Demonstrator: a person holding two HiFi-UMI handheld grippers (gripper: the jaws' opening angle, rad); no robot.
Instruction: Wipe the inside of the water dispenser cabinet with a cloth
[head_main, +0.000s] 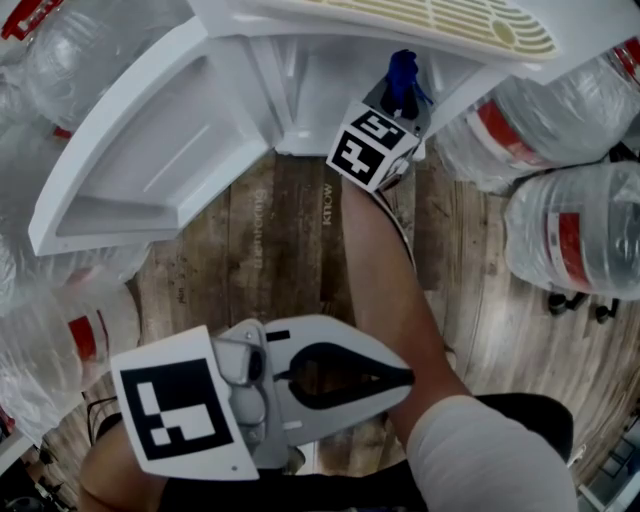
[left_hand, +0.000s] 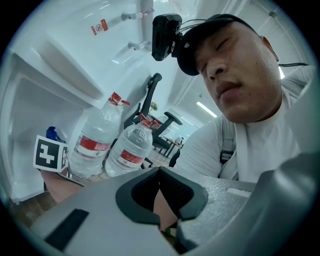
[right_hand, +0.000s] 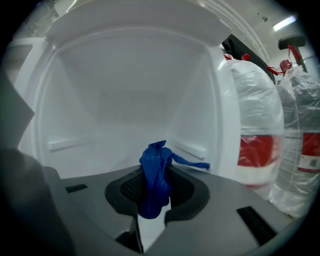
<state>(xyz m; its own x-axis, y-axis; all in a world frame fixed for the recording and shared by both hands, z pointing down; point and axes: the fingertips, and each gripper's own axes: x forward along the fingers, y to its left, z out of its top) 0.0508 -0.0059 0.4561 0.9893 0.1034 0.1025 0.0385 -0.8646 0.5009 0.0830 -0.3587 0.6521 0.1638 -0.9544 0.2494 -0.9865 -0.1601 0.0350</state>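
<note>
Head view: I see the white plastic water dispenser cabinet (head_main: 300, 95) standing open at the top edge of the frame. Its white door (head_main: 140, 160) is swung out to the left over the brown wooden plank floor (head_main: 270, 250). Large clear plastic water bottles with red labels (head_main: 575, 240) stand on the floor along the cabinet's right side. The right gripper (head_main: 402, 98) sits at the cabinet's opening, near its right front corner. In the right gripper view I confirm that its jaws are pinching a crumpled blue cloth (right_hand: 156, 177). The cloth projects above the jaws, in front of the cabinet's lower back wall (right_hand: 125, 100). I cannot tell whether the cloth touches any inner surface. The left gripper (head_main: 408, 378) is held low, near the bottom edge of the head view, well apart from the cabinet. In the left gripper view its jaws are pressed together with nothing between them.
</note>
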